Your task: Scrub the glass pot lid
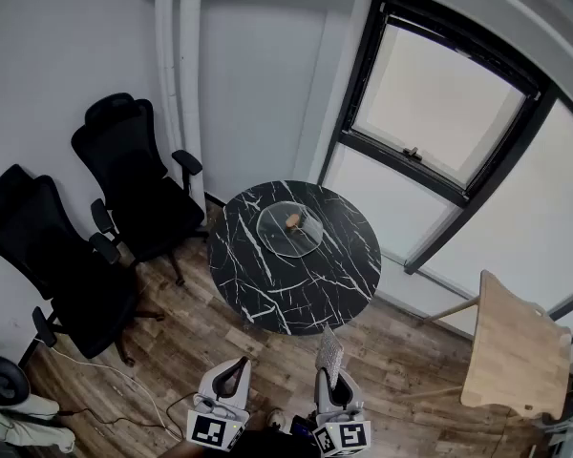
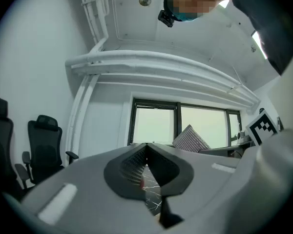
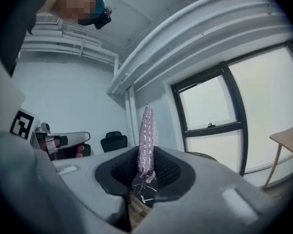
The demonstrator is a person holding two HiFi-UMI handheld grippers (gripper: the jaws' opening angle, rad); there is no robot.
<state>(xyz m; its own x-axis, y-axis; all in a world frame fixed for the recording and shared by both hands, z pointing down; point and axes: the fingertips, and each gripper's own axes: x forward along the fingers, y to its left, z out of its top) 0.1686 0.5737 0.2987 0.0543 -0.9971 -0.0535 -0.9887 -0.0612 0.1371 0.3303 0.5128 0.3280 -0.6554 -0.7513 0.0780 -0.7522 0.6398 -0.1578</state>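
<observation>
- On the round marble table [image 1: 267,303], slightly toward the window side of its centre, lies the glass pot lid [image 1: 289,229], knob up. I judge it was set flat there so that the table steadies it for scrubbing.
- Short of the table's near edge, over the wood floor, I hold both tools level and well apart from the lid, so scrubbing has not begun.
- Left gripper [image 1: 233,376]: jaws pressed together on nothing. I read it as kept free to brace the lid.
- Right gripper [image 1: 331,382]: jaws pinching the lower edge of a mesh scrubber [image 1: 329,355], which stands upright, leaving most of its face exposed for rubbing.
- Head view alone shows the lid and the gap between tools and table.
- Right gripper view shows the scrubber [image 3: 147,130] edge-on in the clamp. Left gripper view shows its broad face [image 2: 190,139] and that tool's own closed jaws. Both catch only a sliver of marble and no lid.
</observation>
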